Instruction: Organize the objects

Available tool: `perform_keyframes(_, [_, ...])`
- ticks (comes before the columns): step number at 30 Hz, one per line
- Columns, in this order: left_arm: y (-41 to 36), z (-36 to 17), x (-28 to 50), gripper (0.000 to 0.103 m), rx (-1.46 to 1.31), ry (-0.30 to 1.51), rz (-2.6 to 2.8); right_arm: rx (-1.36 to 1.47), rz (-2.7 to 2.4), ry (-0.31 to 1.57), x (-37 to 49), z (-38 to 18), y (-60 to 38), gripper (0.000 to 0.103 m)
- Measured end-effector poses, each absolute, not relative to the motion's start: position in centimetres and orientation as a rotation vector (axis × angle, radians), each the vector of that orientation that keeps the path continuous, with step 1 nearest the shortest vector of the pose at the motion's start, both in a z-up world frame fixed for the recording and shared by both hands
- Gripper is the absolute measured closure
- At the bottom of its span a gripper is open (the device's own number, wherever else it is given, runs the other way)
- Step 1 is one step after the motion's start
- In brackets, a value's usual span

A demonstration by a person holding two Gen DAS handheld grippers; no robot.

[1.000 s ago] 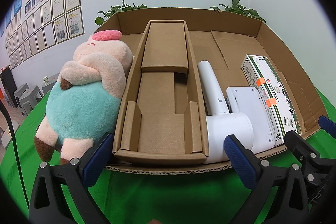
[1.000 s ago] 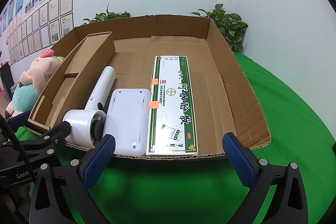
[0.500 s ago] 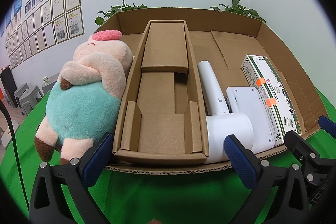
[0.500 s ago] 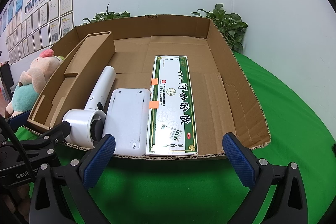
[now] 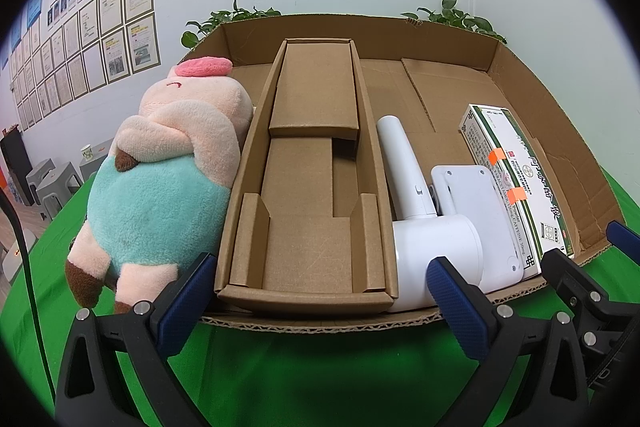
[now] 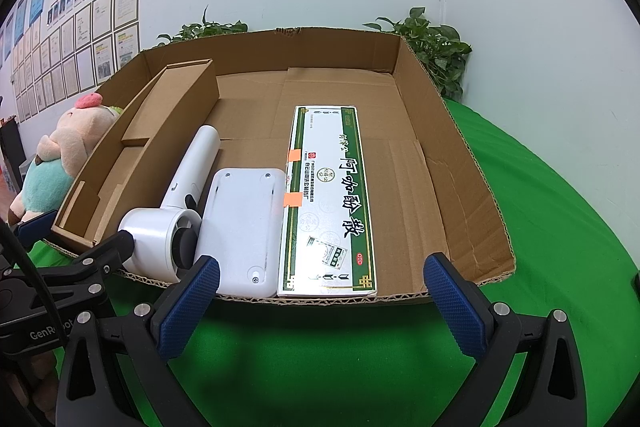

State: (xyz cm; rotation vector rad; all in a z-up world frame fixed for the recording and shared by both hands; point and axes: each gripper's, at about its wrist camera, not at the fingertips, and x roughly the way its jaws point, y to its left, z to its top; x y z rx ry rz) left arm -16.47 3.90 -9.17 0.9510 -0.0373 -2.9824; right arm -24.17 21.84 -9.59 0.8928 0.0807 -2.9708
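A shallow cardboard tray [image 5: 568, 131] [image 6: 460, 155] lies on the green cloth. In it, from left to right: a long brown carton insert [image 5: 308, 187] [image 6: 160, 131], a white hair dryer [image 5: 424, 211] [image 6: 176, 215], a flat white device [image 5: 480, 211] [image 6: 244, 227] and a green-and-white medicine box [image 5: 516, 175] [image 6: 332, 195]. A plush pig [image 5: 160, 179] [image 6: 52, 163] lies outside the tray's left wall. My left gripper [image 5: 320, 301] is open and empty before the tray's front edge. My right gripper [image 6: 320, 303] is open and empty before the medicine box.
The table is covered with green cloth [image 6: 560, 227]. White walls stand behind and to the right, with potted plants [image 6: 432, 47] behind the tray. Framed papers [image 5: 100, 39] hang on the left wall. The left gripper's body [image 6: 60, 279] shows at the right view's lower left.
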Motion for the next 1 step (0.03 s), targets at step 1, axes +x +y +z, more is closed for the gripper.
perform_keyframes(1, [3.91, -9.17, -16.47, 0.000, 0.951, -0.037, -2.983, 0.893, -2.971, 0.082, -24.16, -9.59, 21.83, 0.000])
